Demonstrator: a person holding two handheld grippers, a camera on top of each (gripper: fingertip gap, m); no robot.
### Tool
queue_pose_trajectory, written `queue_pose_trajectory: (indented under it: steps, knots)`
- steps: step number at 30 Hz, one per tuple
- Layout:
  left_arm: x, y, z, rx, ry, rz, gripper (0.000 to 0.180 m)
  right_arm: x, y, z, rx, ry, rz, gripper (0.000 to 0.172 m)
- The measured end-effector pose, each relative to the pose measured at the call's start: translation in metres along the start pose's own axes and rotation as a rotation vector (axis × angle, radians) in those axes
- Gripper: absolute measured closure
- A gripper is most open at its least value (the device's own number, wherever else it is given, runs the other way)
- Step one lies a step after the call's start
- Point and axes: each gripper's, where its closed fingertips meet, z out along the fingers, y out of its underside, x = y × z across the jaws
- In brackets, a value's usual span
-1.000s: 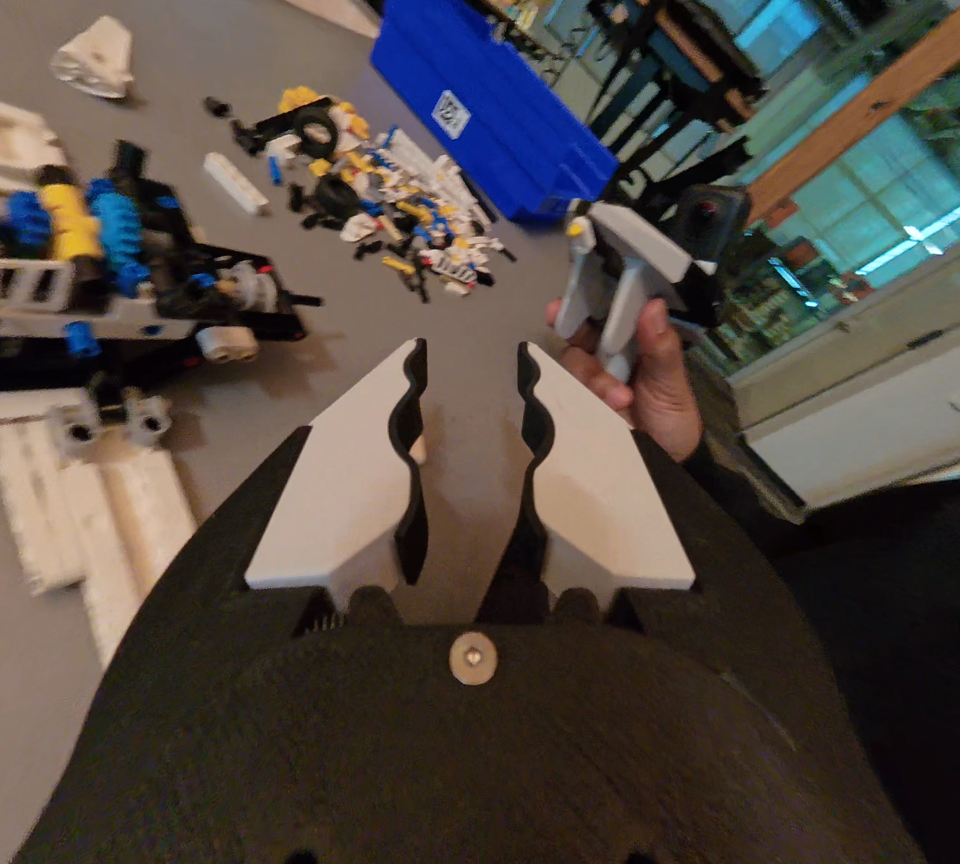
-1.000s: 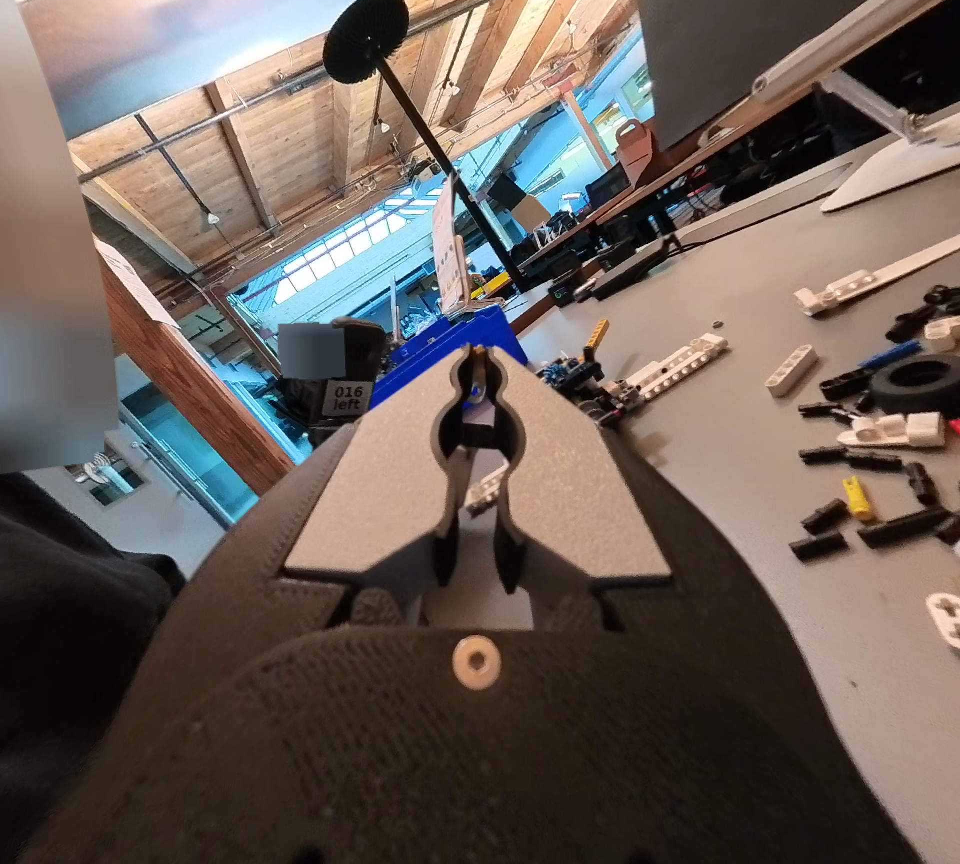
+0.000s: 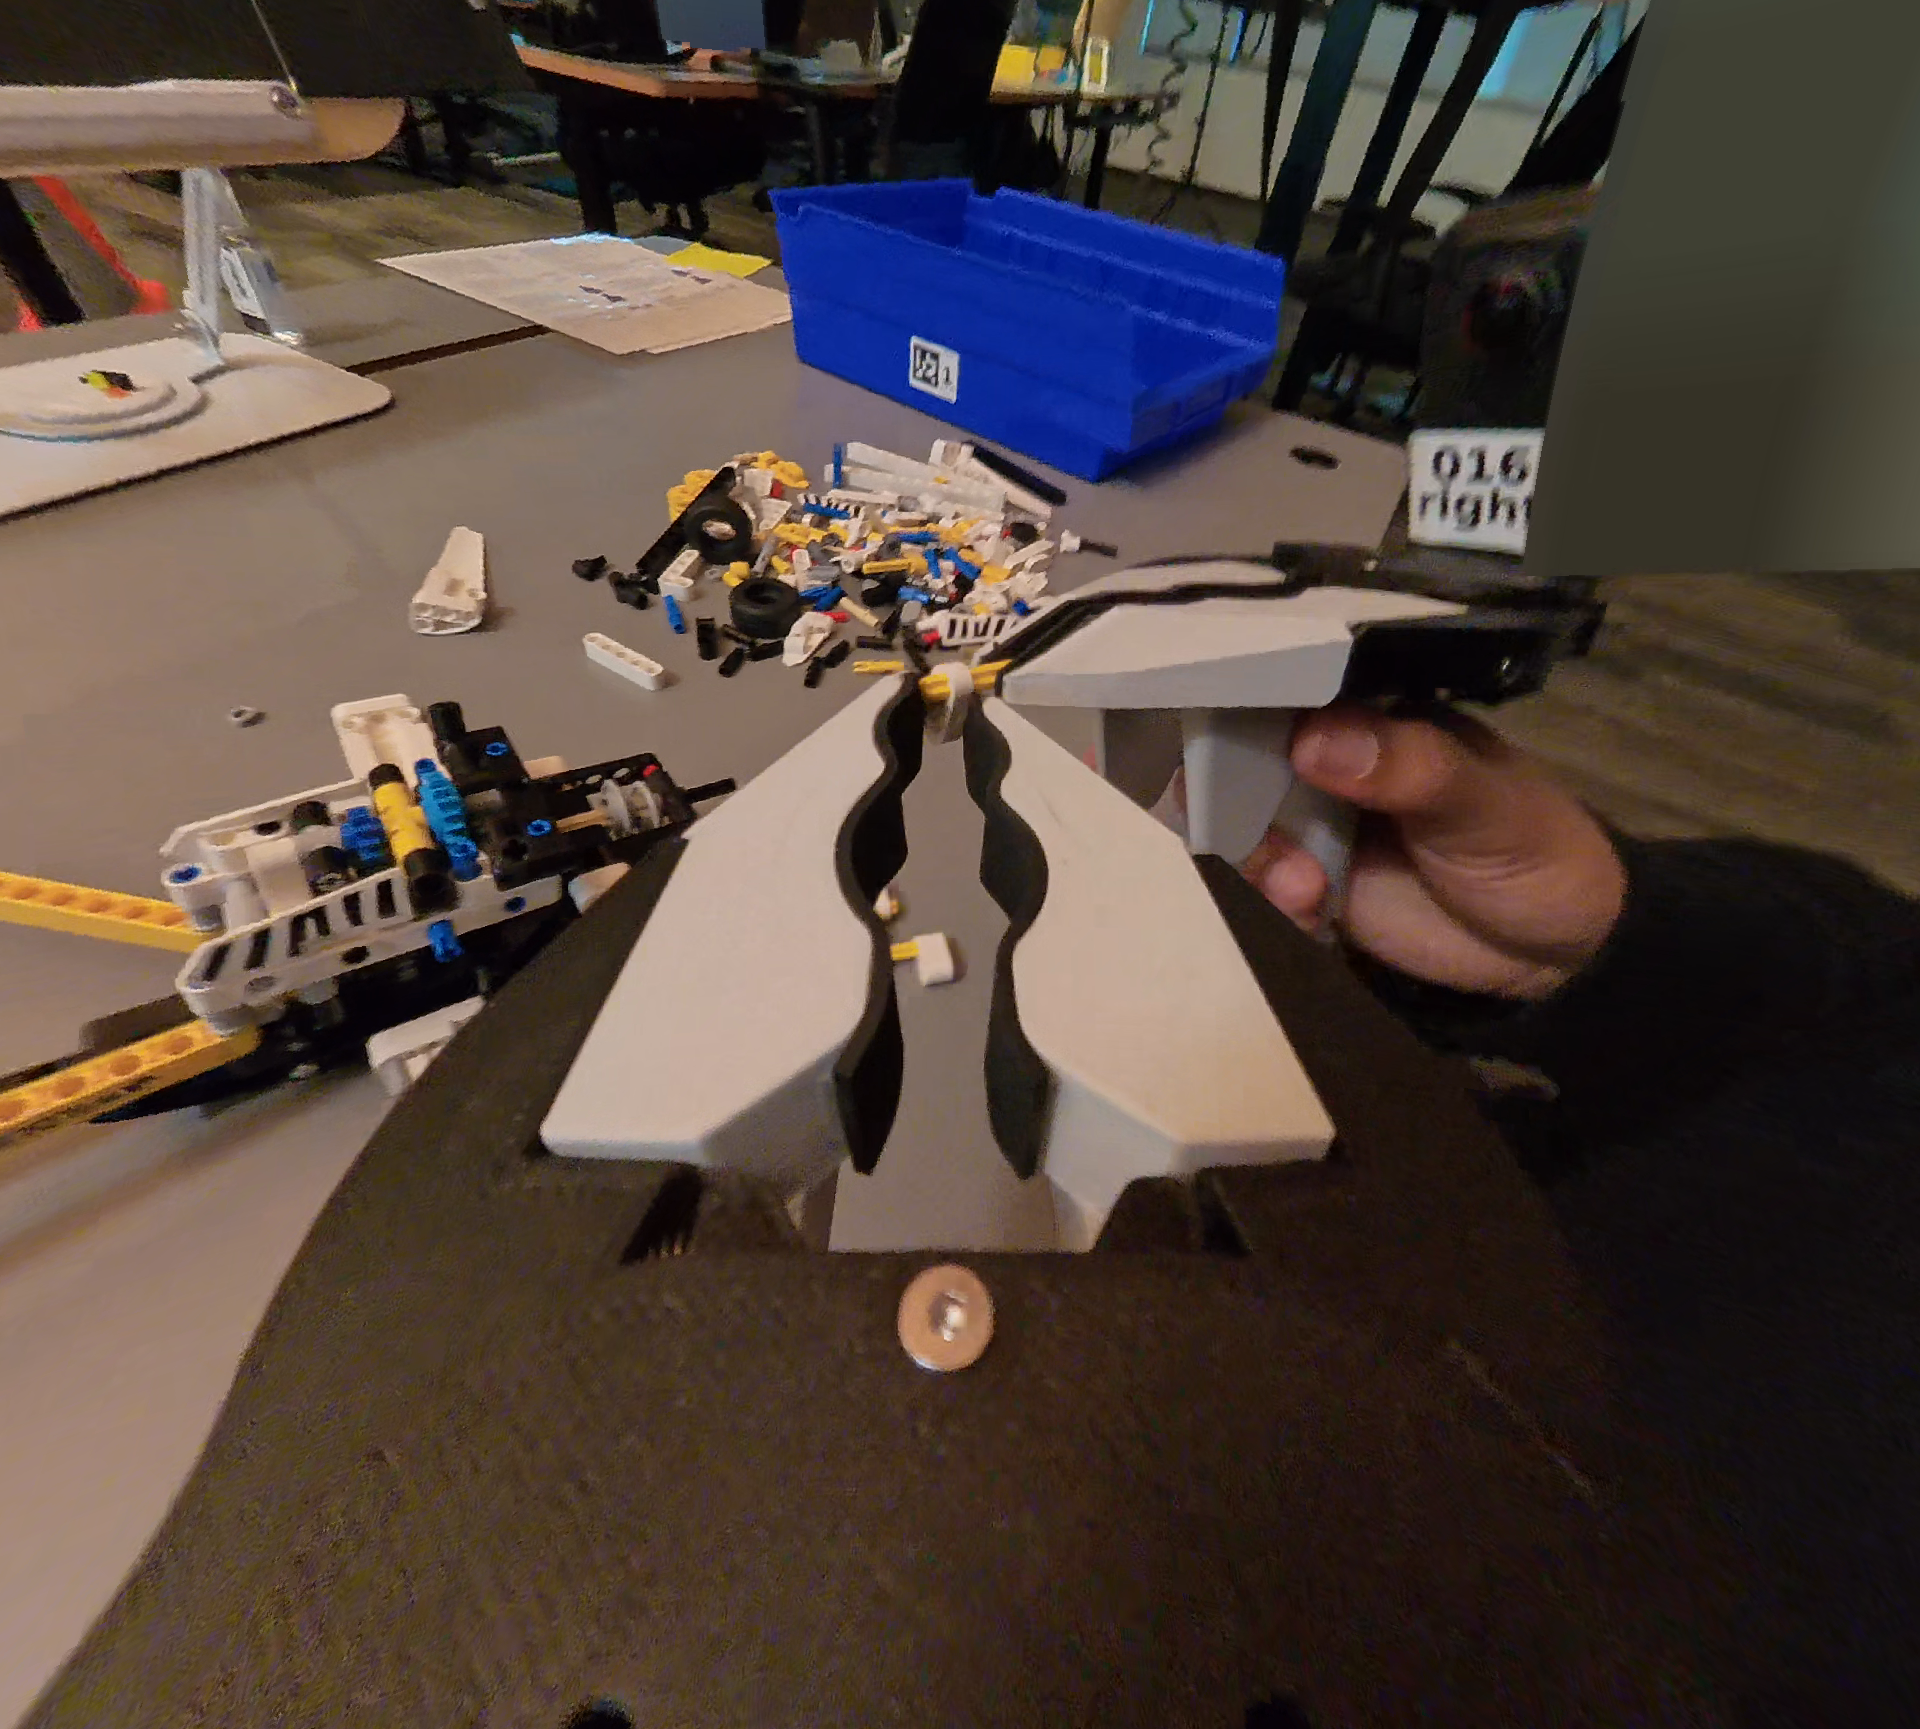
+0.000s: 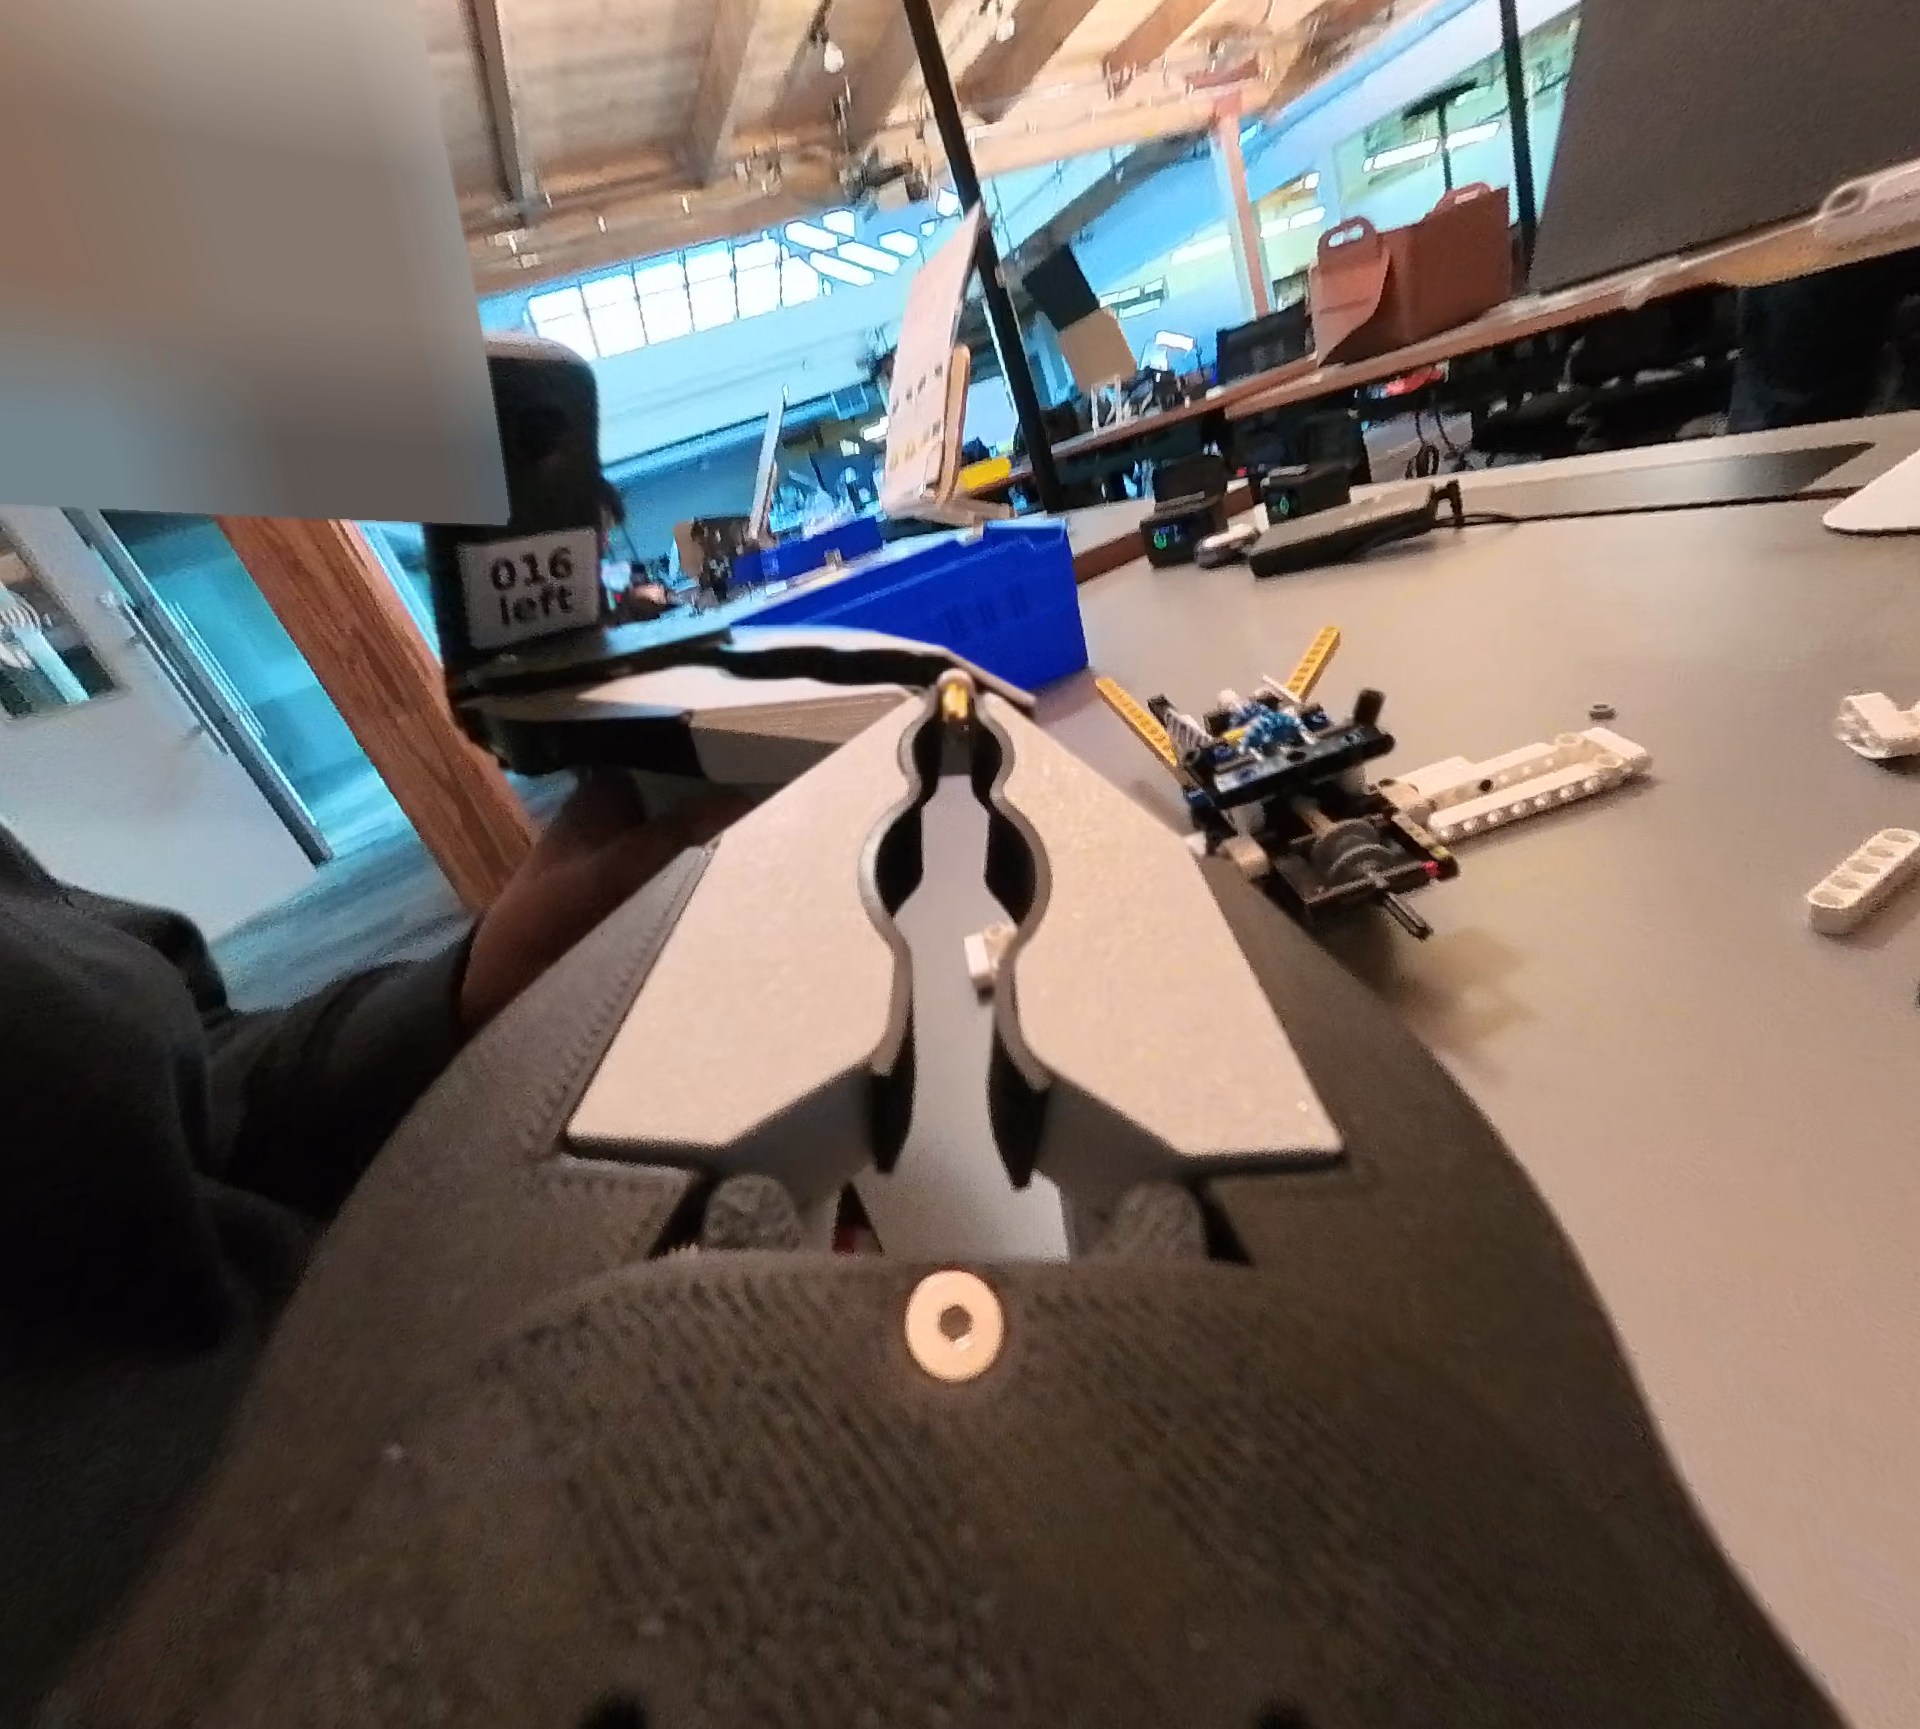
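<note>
In the left wrist view my left gripper is shut at its tips on a small white ring piece that sits on a short yellow axle. My right gripper comes in from the right, held by a hand, and is shut on that axle's other end. In the right wrist view my right gripper pinches the yellow axle at its tips. The left gripper meets it there from the left. Both are held above the grey table.
A partly built model with yellow beams lies at the left. A pile of loose pieces and a blue bin are beyond. A white beam, a white panel piece and a small white piece lie on the table.
My left gripper was open and apart from the right one; it has come to the right gripper's tips and shut on the white ring piece. The right gripper stayed shut on the axle.
</note>
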Motion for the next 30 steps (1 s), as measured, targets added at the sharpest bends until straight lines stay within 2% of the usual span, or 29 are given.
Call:
queue_pose_trajectory:
  steps: [7,10,14,17,26,30]
  knots:
    - [0.001,0.019,0.002,-0.139,0.015,0.194,0.175,0.002,0.017,-0.002,-0.19,0.014,-0.114,0.168]
    - [0.0,0.021,0.001,-0.14,0.025,0.215,0.175,0.003,0.021,-0.003,-0.218,0.006,-0.073,0.169]
    - [-0.002,0.013,0.001,-0.066,-0.009,0.152,0.172,0.004,0.016,-0.002,-0.15,-0.019,0.106,0.17]
    - [-0.004,0.013,0.0,-0.056,-0.043,0.171,0.174,0.005,0.014,-0.001,-0.092,-0.02,0.213,0.17]
    - [-0.005,0.011,0.0,-0.035,-0.111,0.225,0.178,0.005,0.011,0.0,-0.007,0.007,0.287,0.17]
    - [-0.007,0.019,0.0,-0.088,-0.128,0.225,0.178,0.006,0.018,0.0,-0.075,0.024,0.252,0.17]
